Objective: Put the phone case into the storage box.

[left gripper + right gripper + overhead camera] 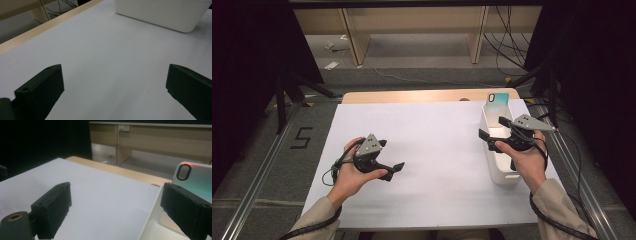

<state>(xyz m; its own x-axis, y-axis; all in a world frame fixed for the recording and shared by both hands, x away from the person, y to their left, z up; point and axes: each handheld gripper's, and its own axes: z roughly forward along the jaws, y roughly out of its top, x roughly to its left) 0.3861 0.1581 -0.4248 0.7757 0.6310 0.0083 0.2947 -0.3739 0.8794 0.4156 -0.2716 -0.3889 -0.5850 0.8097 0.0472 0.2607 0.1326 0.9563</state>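
A phone case [497, 102] stands upright at the far end of the white bin [499, 170], with no readable label. The right gripper [495, 131] hovers above the bin, fingers released. The left gripper [393, 170], fingers spread and empty, rests over the white surface [432, 150]. A floor marking [302, 138] seems to read "5".

A single dark figure "5" [301, 137] is marked on the grey floor [272, 165] left of the table.

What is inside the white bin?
A phone case stands upright at the far end of the white bin. The right gripper and hand cover part of the inside, so that part stays hidden.
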